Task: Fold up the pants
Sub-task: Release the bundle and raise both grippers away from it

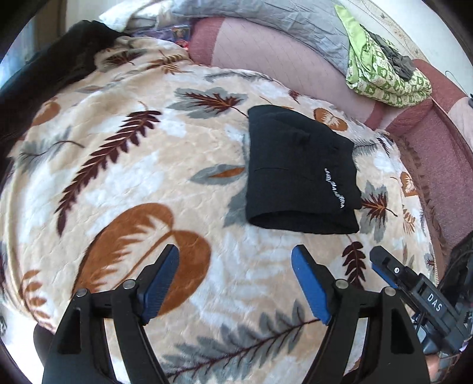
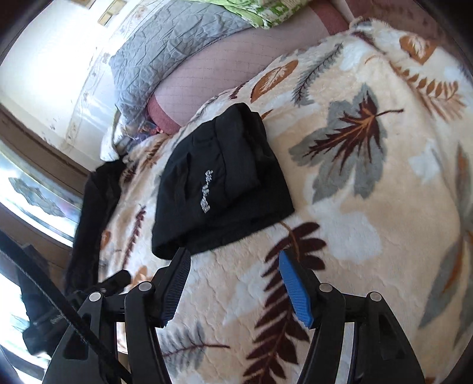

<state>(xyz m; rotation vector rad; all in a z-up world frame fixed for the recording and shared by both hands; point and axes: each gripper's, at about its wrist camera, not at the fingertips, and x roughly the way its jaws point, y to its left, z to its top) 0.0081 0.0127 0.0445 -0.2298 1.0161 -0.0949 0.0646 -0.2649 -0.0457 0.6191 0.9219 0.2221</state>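
Observation:
The black pants (image 1: 298,174) lie folded into a compact rectangle with white lettering on top, on the leaf-patterned blanket (image 1: 147,183). My left gripper (image 1: 235,254) is open and empty, hovering just in front of the pants' near edge. The right gripper shows at the lower right of the left wrist view (image 1: 381,260). In the right wrist view the folded pants (image 2: 218,189) lie just ahead of my right gripper (image 2: 235,260), which is open and empty, its left finger close to the near edge.
A pink mattress (image 1: 266,50) with a grey quilt (image 1: 266,20) and a green patterned cloth (image 1: 381,71) lies behind. Another dark garment (image 2: 94,212) lies at the blanket's left edge near a window.

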